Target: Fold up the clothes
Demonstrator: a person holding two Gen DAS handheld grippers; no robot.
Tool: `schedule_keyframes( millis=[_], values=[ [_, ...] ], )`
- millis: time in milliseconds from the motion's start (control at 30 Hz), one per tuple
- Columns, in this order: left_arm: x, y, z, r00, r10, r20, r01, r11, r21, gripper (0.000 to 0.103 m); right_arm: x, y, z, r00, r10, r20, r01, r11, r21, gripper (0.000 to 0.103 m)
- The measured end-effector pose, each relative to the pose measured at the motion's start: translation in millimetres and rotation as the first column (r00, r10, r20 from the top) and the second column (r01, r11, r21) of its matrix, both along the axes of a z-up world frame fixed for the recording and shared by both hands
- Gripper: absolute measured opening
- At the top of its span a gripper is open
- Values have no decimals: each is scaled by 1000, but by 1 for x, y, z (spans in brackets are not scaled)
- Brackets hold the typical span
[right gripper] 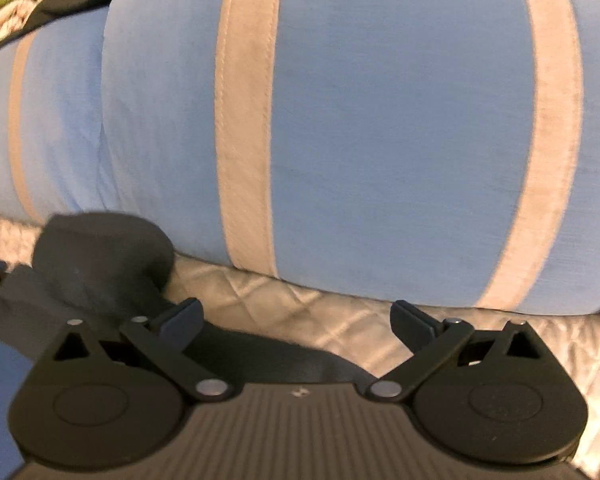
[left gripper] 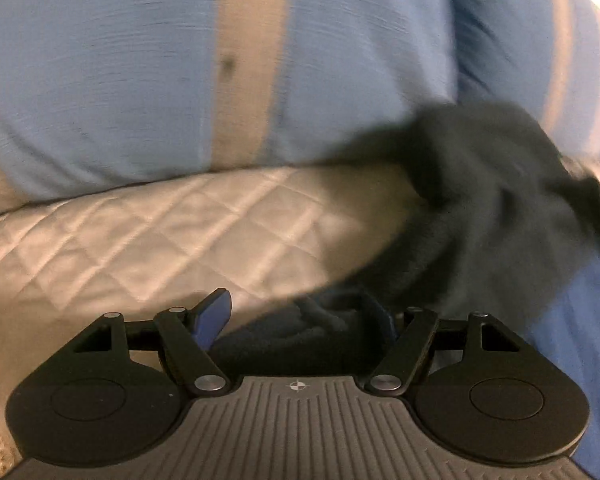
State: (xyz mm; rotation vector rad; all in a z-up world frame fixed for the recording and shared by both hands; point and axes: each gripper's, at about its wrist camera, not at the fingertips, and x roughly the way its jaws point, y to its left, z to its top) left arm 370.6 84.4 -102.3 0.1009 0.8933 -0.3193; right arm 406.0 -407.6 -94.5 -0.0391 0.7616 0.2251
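Quilted cover (left gripper: 148,232): dark garment (left gripper: 480,208) bunched inside left gripper (left gripper: 300,320), right gripper (right gripper: 296,322) spread.

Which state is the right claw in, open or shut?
Open: the right claw has its fingers spread wide, with bare quilt between them.

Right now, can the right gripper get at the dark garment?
Probably yes. The right gripper is open, and the dark garment lies by its left finger on the quilted cover, nothing between them.
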Motion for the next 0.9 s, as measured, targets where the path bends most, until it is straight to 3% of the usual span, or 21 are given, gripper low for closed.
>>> schedule_keyframes(
  millis=[167,267,333,400,467,567,800,900],
  values=[
    [4,-8,-4,997,-69,15,69,998,14,72,-13,-5,-3,999,34,12,-33,994,-106,103],
    [6,-13,-7,994,-109,22,108,994,24,69,-16,-12,-6,999,32,7,-31,993,-112,103],
    [8,-16,-7,994,-108,1,108,993,42,58,-15,-12,-9,1000,26,4,-25,994,-111,103],
    [8,-19,-3,995,-98,-6,99,993,63,26,-14,-14,-8,1000,17,9,-16,993,-115,103],
    [4,-29,0,996,-76,50,67,984,164,23,-12,-14,-9,1000,20,9,-19,992,-126,103],
    [-1,-38,-1,993,-70,92,44,966,254,22,-8,-8,-12,999,41,10,-38,982,-185,103],
    [4,-48,-9,997,-20,81,-4,956,293,23,17,5,-25,999,28,29,-18,955,-295,103],
    [7,-44,-9,997,-8,71,-12,961,275,23,15,17,-43,996,89,8,-79,920,-383,103]
  ],
)
